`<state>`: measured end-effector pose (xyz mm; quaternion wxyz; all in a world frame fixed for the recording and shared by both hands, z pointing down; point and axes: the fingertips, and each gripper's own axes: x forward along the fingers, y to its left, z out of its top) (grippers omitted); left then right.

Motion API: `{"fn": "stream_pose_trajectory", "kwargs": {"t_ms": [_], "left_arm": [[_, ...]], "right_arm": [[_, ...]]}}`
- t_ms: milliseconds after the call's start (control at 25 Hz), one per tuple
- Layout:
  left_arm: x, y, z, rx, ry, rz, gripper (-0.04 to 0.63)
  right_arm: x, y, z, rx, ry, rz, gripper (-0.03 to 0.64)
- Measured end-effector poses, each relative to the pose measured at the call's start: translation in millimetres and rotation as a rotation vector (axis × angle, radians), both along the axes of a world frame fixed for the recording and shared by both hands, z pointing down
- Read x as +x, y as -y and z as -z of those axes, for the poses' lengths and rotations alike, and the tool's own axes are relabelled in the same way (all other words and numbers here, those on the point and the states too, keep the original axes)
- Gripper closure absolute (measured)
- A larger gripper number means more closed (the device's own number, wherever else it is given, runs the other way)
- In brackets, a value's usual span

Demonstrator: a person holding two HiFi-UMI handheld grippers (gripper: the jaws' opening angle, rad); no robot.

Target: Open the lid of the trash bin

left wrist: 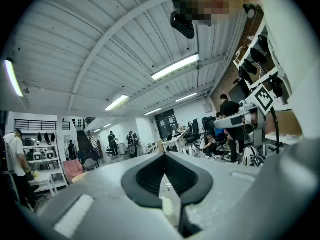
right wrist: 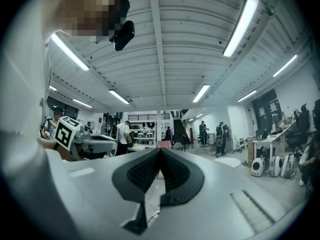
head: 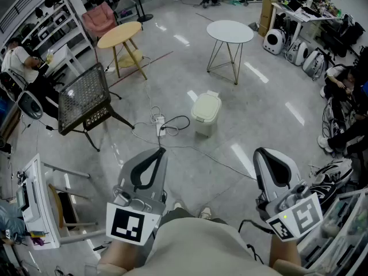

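A small cream trash bin (head: 206, 112) stands on the grey floor in the head view, its lid down. Both grippers are held low and close to my body, well short of the bin and apart from it. My left gripper (head: 159, 150) has its dark-lined jaws meeting at the tip, with nothing between them. My right gripper (head: 260, 152) looks the same, shut and empty. In the left gripper view the jaws (left wrist: 164, 154) touch, and a pale shape (left wrist: 167, 205) shows through the gap below them. The right gripper view shows its jaws (right wrist: 161, 149) closed too.
A power strip with cables (head: 160, 125) lies on the floor left of the bin. A black mesh chair (head: 85, 99) and a round wooden table (head: 119, 34) stand at the left, a white round table (head: 230, 31) behind the bin. Seated people and bags (head: 344, 111) line the right.
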<state>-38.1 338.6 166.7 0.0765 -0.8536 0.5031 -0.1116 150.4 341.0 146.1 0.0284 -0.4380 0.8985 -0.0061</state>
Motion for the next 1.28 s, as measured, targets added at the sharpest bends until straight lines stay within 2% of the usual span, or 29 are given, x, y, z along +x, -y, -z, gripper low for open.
{"fn": "stream_pose_trajectory", "kwargs": {"t_ms": [560, 720, 800, 960, 1280], "left_arm": [[10, -7, 5, 0.012, -0.003, -0.015, 0.594], [4, -9, 7, 0.035, 0.051, -0.002, 0.594], [-3, -7, 7, 0.030, 0.051, 0.014, 0.594], [-4, 3, 10, 0.048, 0.031, 0.001, 0.594], [-9, 42, -4, 0.061, 0.046, -0.023, 0.594]], "right_arm": [[7, -9, -1, -0.011, 0.019, -0.001, 0.614], [5, -10, -2, -0.015, 0.025, 0.011, 0.614], [3, -7, -2, -0.013, 0.030, 0.017, 0.614], [-1, 3, -4, -0.009, 0.021, 0.023, 0.614], [-18, 48, -18, -0.023, -0.002, 0.029, 0.614]]}}
